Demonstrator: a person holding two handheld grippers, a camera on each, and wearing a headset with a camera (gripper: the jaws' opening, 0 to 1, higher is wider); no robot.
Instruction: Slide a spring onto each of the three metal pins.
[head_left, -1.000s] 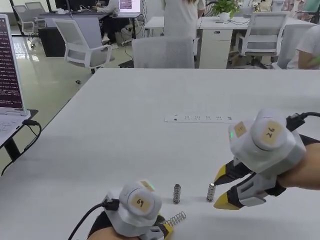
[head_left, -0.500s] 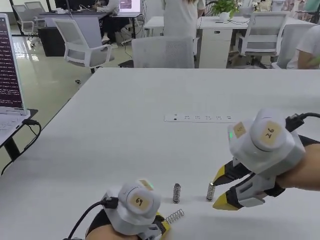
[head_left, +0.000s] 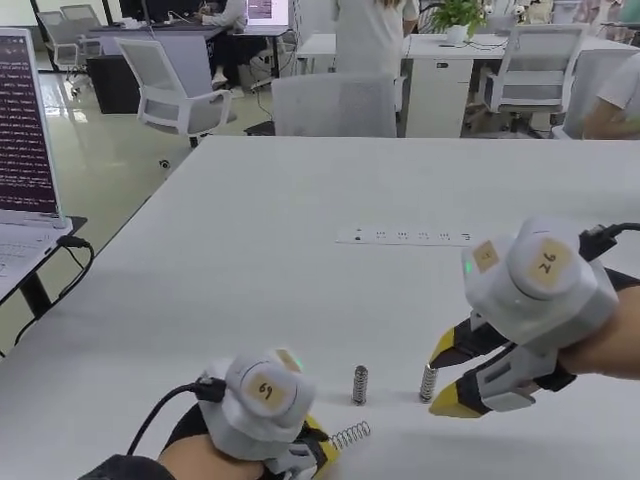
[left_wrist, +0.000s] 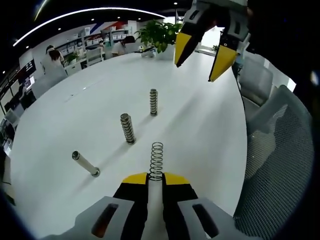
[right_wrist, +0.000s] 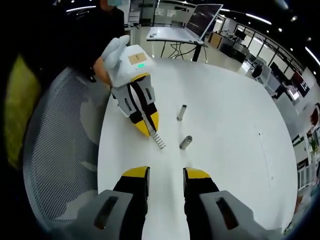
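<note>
My left gripper (left_wrist: 156, 177) is shut on the end of a loose spring (left_wrist: 156, 160), which sticks out forward between its jaws just above the white table (head_left: 250, 260). The held spring (head_left: 350, 434) points toward two upright pins with springs on them (head_left: 360, 384) (head_left: 428, 382). A bare metal pin (left_wrist: 85, 163) stands to the left of the sprung pins (left_wrist: 127, 128) (left_wrist: 153, 101). My right gripper (head_left: 443, 380) hovers open beside the right-hand sprung pin, with nothing between its fingers. In the right gripper view the left gripper (right_wrist: 149, 129) faces the bare pin (right_wrist: 181, 112).
A white power strip (head_left: 405, 237) lies further back on the table. A laptop (head_left: 25, 150) stands on a side stand at the left. Office chairs (head_left: 170, 95) and desks stand beyond the table's far edge, with people at them.
The head camera has shifted a little. The grippers, the held spring and the pins keep their places.
</note>
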